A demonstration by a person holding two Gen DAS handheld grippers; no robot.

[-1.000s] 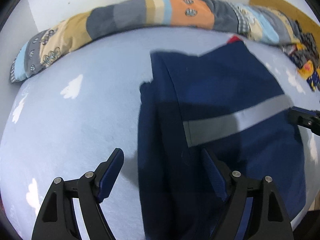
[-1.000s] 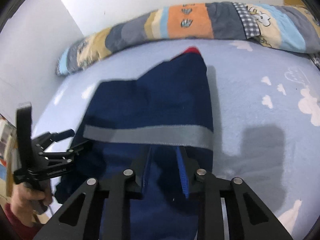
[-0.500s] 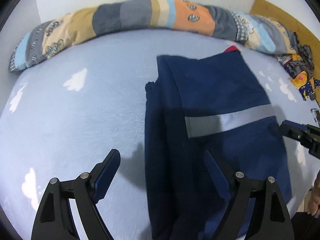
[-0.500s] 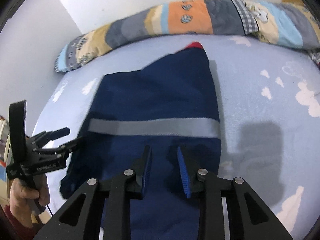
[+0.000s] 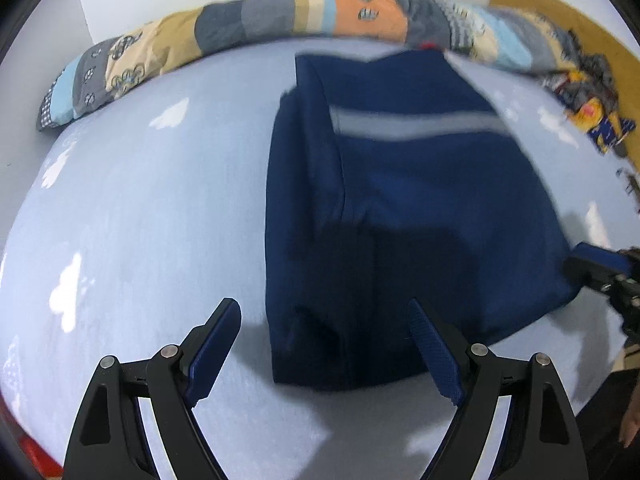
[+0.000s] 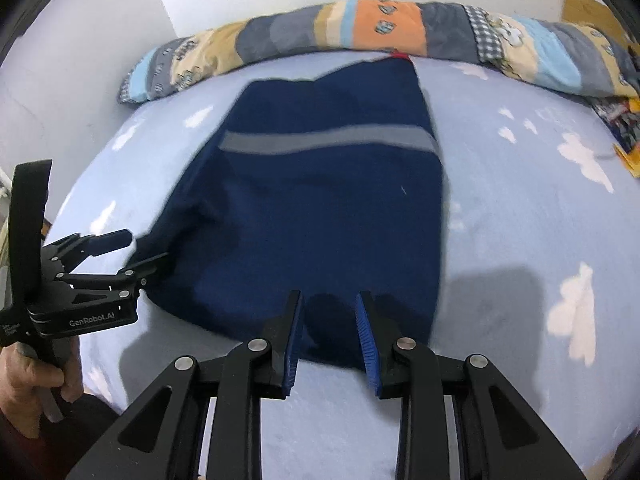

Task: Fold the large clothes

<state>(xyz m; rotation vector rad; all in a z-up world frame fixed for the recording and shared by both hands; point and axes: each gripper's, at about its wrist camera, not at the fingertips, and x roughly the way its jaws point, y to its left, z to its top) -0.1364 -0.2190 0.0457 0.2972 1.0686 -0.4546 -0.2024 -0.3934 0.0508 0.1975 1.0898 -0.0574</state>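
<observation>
A light blue bed [image 6: 520, 208] with white clouds is seen. A folded dark blue garment [image 6: 328, 208] and a long patchwork pillow [image 6: 360, 32] are laid on it.

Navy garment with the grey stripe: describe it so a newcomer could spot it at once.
Start from the light blue bed sheet with white clouds, below the long patchwork bolster at the wall. The navy garment lies folded in the middle. Only it is plain dark blue, with one grey band across and a red tip at the far end.
</observation>
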